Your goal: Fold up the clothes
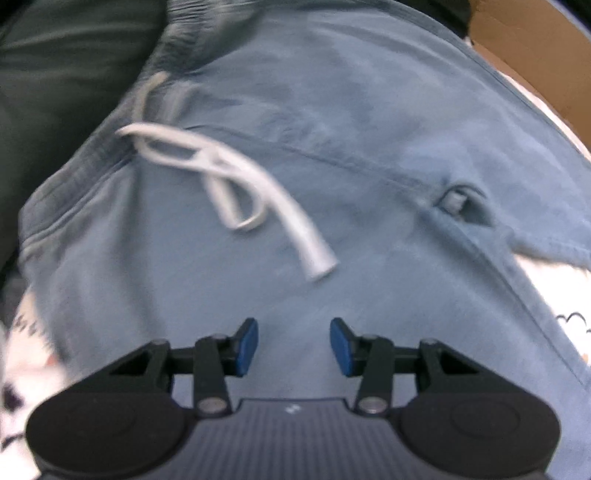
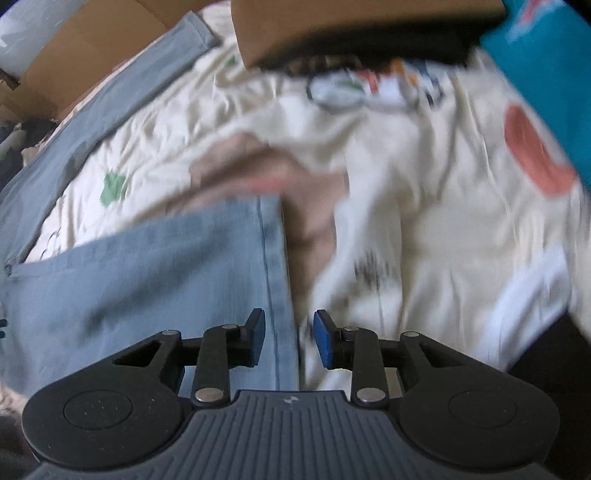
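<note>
Left wrist view, my left gripper (image 1: 293, 345) spread w/ nothing between over blue shorts (image 1: 332, 184), drawstring (image 1: 236, 184) ahead, right gripper (image 2: 289, 339) spread astride hem edge (image 2: 275, 295), patterned sheet (image 2: 424, 221) beyond

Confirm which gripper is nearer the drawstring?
Left. The left gripper hovers open just below the drawstring; the right gripper is at the hem, no drawstring in view.

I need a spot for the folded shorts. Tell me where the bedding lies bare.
Bare printed sheet lies right of the shorts' hem, between the cardboard box and the right gripper. A smaller patch sits between the two blue legs. Under the left gripper, blue shorts cover nearly everything.
</note>
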Available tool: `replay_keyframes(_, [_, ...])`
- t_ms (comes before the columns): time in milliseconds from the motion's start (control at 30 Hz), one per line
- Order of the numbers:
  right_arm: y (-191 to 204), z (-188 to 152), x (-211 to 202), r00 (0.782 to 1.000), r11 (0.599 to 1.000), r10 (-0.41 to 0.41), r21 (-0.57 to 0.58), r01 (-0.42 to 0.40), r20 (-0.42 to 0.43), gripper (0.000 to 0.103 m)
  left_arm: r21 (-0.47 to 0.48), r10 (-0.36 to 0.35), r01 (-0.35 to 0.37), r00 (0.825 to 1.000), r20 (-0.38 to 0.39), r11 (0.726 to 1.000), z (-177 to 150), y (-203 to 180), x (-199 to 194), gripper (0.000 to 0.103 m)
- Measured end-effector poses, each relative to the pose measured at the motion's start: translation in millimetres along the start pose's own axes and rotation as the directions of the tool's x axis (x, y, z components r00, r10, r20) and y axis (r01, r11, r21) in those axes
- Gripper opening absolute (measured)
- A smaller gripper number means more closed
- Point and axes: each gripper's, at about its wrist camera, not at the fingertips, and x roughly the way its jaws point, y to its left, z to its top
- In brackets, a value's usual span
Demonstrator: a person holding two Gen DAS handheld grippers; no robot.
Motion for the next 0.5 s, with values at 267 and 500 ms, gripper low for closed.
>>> replay_keyframes(267, [-3.0, -37.3, 8.3, 0.988, 0.997, 0.029, 0.078, -0.017, -0.152, 0.04, -0.063, 0.0, 0.003, 0.999, 0.041, 0.998, -20.6, 28.7, -39.3, 0.052])
replay_keyframes(500, [0.4, -62.1, 17.2, 0.982, 0.998, 0.028, 0.055, -0.018, -0.187, 0.05, -0.016, 0.063, -0.063, 0.998, -0.003, 0.998, -34.3, 28.8, -37.5, 0.051])
